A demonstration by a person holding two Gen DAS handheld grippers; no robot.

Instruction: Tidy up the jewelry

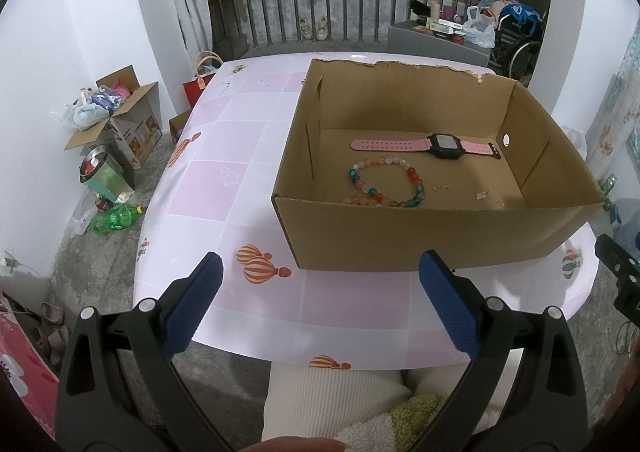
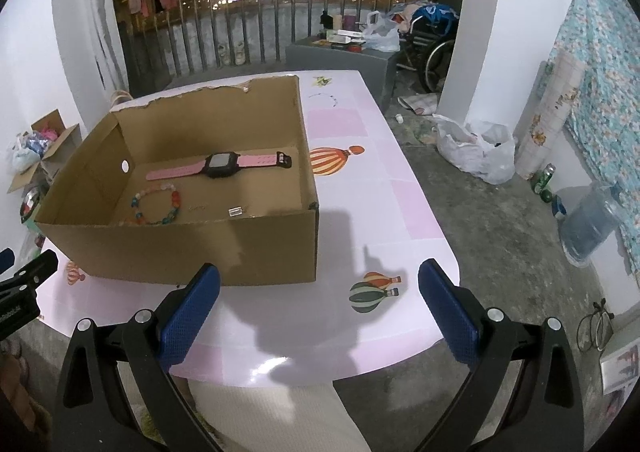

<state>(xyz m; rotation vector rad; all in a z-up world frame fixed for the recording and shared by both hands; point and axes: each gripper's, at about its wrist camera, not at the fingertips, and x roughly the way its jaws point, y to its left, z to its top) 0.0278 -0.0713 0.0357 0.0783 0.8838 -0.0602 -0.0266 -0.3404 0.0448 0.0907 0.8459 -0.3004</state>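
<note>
An open cardboard box (image 1: 420, 236) (image 2: 192, 252) stands on the pink checked table. Inside lie a pink-strapped watch (image 1: 430, 145) (image 2: 224, 166) with a black face, a multicoloured bead bracelet (image 1: 386, 186) (image 2: 157, 207), a thin small chain piece (image 1: 441, 187) (image 2: 199, 207) and a small silvery item (image 1: 486, 196) (image 2: 236, 211). My left gripper (image 1: 320, 292) is open, held low before the box's near wall. My right gripper (image 2: 320, 300) is open too, over the table to the right of the box. Nothing sits between either pair of blue pads.
The table (image 1: 224, 220) (image 2: 380, 212) bears balloon prints and a thin chain (image 2: 326, 98) near its far right corner. A person's light trousers (image 1: 340, 392) show under the near edge. Boxes and bags (image 1: 116, 116) litter the floor left; a white bag (image 2: 476, 152) and water jug (image 2: 592, 224) lie right.
</note>
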